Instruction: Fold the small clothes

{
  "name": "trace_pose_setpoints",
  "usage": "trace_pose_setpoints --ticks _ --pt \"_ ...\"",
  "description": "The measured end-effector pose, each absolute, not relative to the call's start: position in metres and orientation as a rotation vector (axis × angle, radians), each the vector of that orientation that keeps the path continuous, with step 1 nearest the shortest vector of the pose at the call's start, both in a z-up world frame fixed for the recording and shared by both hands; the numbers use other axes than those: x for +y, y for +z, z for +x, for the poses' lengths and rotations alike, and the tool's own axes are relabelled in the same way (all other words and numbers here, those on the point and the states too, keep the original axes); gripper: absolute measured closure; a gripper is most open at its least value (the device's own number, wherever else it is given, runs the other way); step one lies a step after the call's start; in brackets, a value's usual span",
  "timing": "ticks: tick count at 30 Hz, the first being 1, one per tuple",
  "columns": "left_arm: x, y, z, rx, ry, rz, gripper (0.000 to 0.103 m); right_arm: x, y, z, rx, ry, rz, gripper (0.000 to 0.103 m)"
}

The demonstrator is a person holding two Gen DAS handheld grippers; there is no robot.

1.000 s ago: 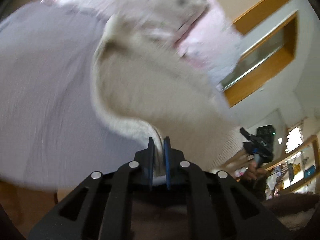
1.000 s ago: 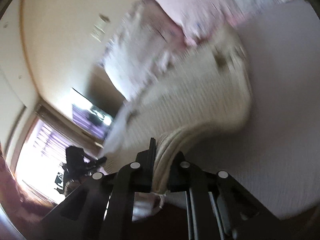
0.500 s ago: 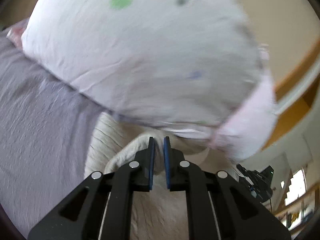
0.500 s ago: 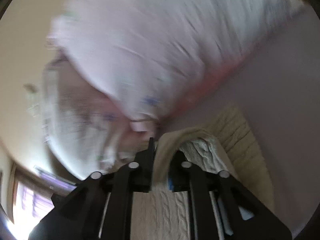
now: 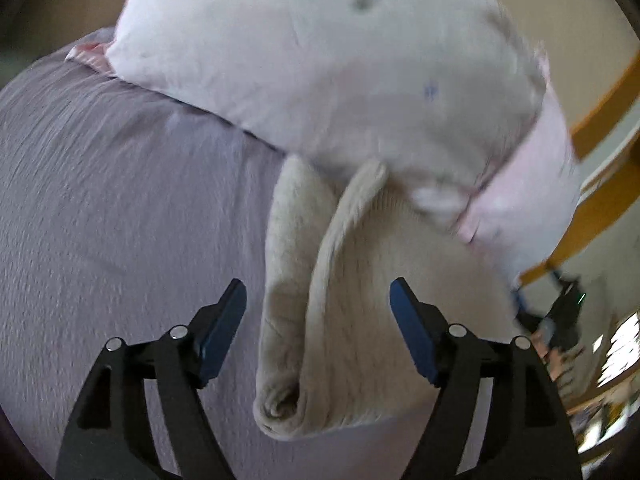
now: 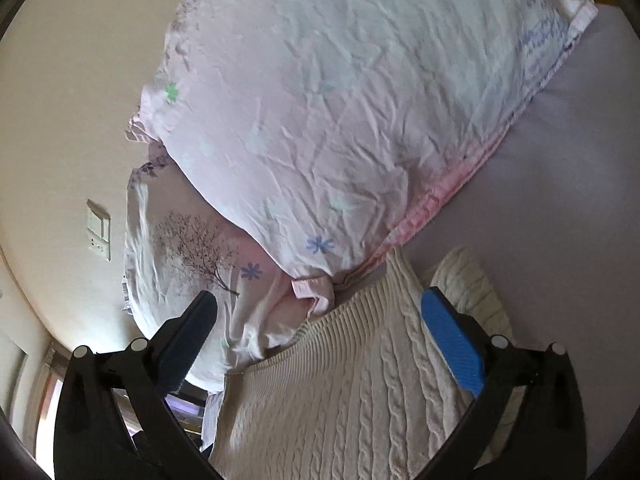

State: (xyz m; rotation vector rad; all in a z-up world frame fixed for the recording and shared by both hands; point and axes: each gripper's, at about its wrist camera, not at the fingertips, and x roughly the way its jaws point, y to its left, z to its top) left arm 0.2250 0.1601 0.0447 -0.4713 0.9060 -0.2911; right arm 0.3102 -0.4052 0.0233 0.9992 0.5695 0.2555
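Jaws of the left gripper stood wide apart, the blue pads on either side of a folded edge of the cream knit sweater without touching it, so nothing was held. Jaws of the right gripper were spread just as wide and gripped nothing; the right-hand pad hung over the sweater's cable-knit panel, though contact could not be judged. The sweater lay on the lavender bed sheet, doubled over so that a rolled fold ran from the left gripper toward the pillows, its ribbed hem reaching under them. A pale pink pillow printed with small blue and green flowers rested on the sheet just beyond the garment, its far corner carrying blue script too small to read. A second pillow, printed with a dark bare tree, sat tucked beneath the first. On the cream wall behind was a white switch plate. An orange wooden frame showed at the edge of the left view.
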Motion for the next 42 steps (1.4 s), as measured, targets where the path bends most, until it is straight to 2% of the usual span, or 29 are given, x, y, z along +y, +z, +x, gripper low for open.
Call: trace_pose_setpoints --ticks 5,12,16,19,24,26,27,28,32,36,38,40,42 --pt "0.139 0.031 0.237 0.975 -0.275 -0.398 0.028 -0.397 0.026 0.311 0.581 0.259 0.968 0.001" --pt "0.125 0.032 0.285 0.972 -0.222 -0.366 0.029 -0.393 0.025 0.316 0.605 0.272 0.969 0.001" --pt "0.137 0.03 0.31 0.985 -0.161 -0.432 0.05 -0.393 0.025 0.317 0.61 0.275 0.956 0.001" --pt "0.16 0.024 0.309 1.005 -0.191 -0.593 0.059 -0.394 0.025 0.318 0.607 0.28 0.959 0.001" --pt "0.176 0.016 0.298 0.995 -0.241 -0.687 0.065 -0.392 0.024 0.321 0.622 0.291 0.957 0.001" --pt "0.178 0.013 0.296 0.996 -0.254 -0.717 0.071 -0.391 0.024 0.321 0.623 0.296 0.956 0.001" --pt "0.18 0.008 0.294 1.01 -0.268 -0.756 0.08 -0.391 0.024 0.32 0.621 0.297 0.956 0.001" --pt "0.182 0.003 0.294 1.018 -0.284 -0.81 0.083 -0.392 0.024 0.32 0.62 0.299 0.957 0.001" --pt "0.199 -0.011 0.285 0.978 -0.429 -1.117 0.088 -0.394 0.024 0.32 0.616 0.308 0.978 0.001" --pt "0.18 0.022 0.269 0.834 -0.617 -1.214 0.089 -0.401 0.028 0.317 0.588 0.329 1.003 0.001" --pt "0.151 0.047 0.267 0.793 -0.703 -1.195 0.09 -0.407 0.032 0.314 0.565 0.338 1.018 0.001" --pt "0.107 0.074 0.27 0.775 -0.811 -1.17 0.096 -0.412 0.036 0.311 0.545 0.343 1.028 0.001" --pt "0.055 0.09 0.28 0.793 -0.883 -1.133 0.096 -0.42 0.042 0.307 0.525 0.33 1.023 0.001"
